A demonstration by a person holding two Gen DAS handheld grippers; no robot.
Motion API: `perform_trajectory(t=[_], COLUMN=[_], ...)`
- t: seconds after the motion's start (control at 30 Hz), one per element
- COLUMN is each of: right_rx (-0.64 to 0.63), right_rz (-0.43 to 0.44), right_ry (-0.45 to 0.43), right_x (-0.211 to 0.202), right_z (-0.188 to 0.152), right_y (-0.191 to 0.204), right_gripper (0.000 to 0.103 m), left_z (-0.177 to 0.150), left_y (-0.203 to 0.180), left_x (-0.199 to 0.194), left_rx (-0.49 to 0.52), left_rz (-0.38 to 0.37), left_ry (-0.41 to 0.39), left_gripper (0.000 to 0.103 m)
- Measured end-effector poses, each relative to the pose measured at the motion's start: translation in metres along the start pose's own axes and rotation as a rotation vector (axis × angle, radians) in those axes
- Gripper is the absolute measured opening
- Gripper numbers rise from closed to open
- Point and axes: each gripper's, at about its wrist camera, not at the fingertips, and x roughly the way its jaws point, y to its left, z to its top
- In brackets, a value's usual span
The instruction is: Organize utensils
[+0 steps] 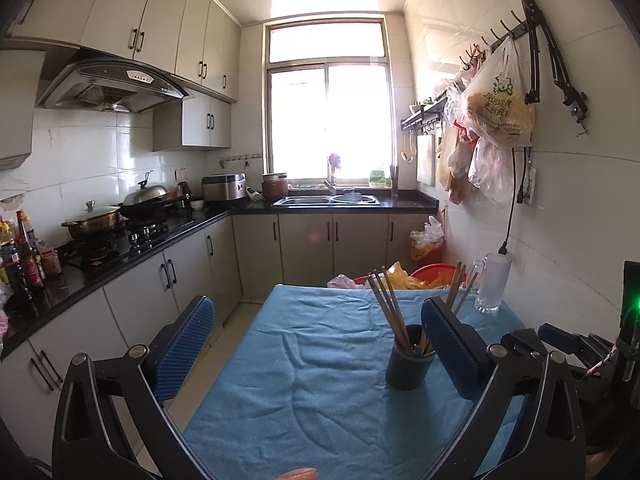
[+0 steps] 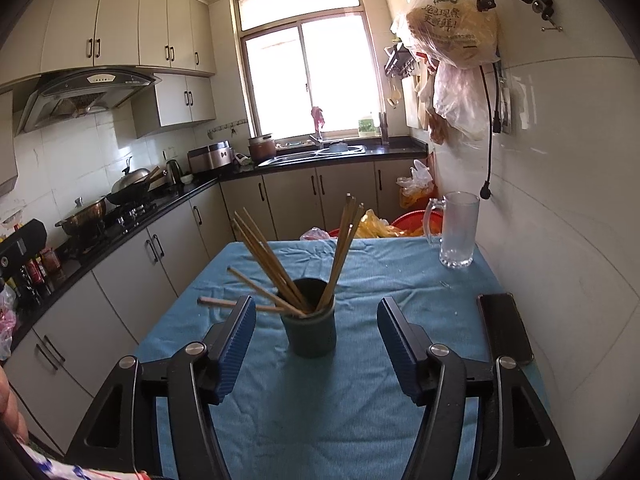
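Observation:
A dark round utensil holder (image 2: 312,322) stands upright on the blue cloth (image 2: 360,400) covering the table. Several wooden chopsticks (image 2: 276,264) stick out of it, fanned left and right. One chopstick (image 2: 218,303) appears to lie flat on the cloth to its left, its inner end hidden behind my left finger. My right gripper (image 2: 316,344) is open and empty, its jaws on either side of the holder. In the left wrist view the holder (image 1: 410,356) with chopsticks (image 1: 386,300) stands just inside the right finger of my open, empty left gripper (image 1: 320,344).
A glass mug (image 2: 456,230) stands at the table's far right by the tiled wall. A dark phone (image 2: 504,328) lies at the right edge. Plastic bags (image 2: 452,20) hang on the wall. Red basins (image 2: 412,222) sit behind the table. The kitchen counter (image 2: 120,232) runs along the left.

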Motion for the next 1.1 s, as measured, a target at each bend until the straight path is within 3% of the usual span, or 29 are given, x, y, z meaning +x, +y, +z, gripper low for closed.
perform_trajectory(t=[0.23, 0.57, 0.83, 1.1], right_rx=[0.009, 0.022, -0.091, -0.108], right_rz=[-0.010, -0.049, -0.130, -0.140], right_ry=[0.017, 0.038, 0.021, 0.035], right_x=[-0.007, -0.010, -0.014, -0.010], right_z=[-0.018, -0.036, -0.048, -0.053], right_y=[0.001, -0.002, 0.013, 0.017], right_gripper=[0.071, 0.072, 0.076, 0.077], left_z=[-0.020, -0.047, -0.067, -0.080], left_y=[-0.004, -0.018, -0.023, -0.021], left_x=[-0.010, -0.014, -0.003, 0.008], left_rx=[0.010, 0.068, 0.082, 0.063], left_rz=[-0.038, -0.029, -0.039, -0.043], left_ry=[0.040, 0.073, 0.154, 0.209], left_gripper=[0.103, 0.103, 0.103, 0.103])
